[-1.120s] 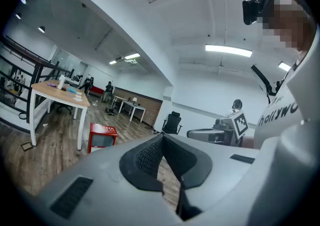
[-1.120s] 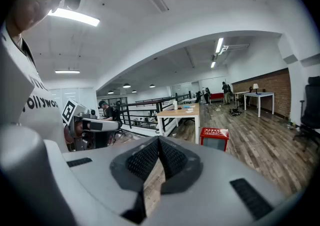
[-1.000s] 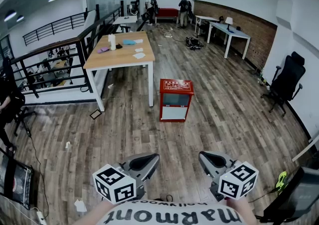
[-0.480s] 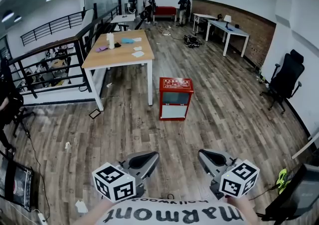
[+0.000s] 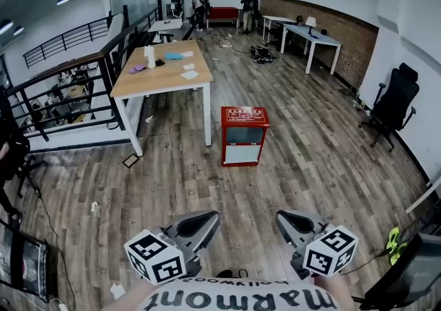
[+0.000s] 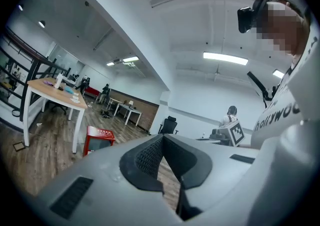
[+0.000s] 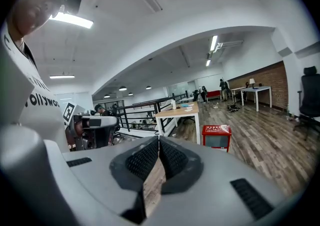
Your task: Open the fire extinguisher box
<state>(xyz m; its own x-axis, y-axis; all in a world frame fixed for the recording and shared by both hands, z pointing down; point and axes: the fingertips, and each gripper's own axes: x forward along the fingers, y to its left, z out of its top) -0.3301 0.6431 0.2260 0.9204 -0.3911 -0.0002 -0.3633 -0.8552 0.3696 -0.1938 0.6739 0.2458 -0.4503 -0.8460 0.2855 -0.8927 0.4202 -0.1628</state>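
The red fire extinguisher box (image 5: pixel 243 135) stands on the wood floor beside the wooden table, its glass door closed; it also shows small in the left gripper view (image 6: pixel 98 138) and the right gripper view (image 7: pixel 216 137). Both grippers hang close to my body, well short of the box. My left gripper (image 5: pixel 210 219) is shut and holds nothing, its ribbed pads meeting (image 6: pixel 162 137). My right gripper (image 5: pixel 284 218) is shut too, with nothing between its jaws (image 7: pixel 158 141).
A long wooden table (image 5: pixel 162 72) with small items stands left of the box. A black railing (image 5: pixel 65 82) runs along the left. White desks (image 5: pixel 310 39) line the far right wall, and a black office chair (image 5: pixel 391 112) sits at right. People stand at the far end (image 5: pixel 246 7).
The view has crept forward slightly toward the box. Both grippers keep their place, shut.
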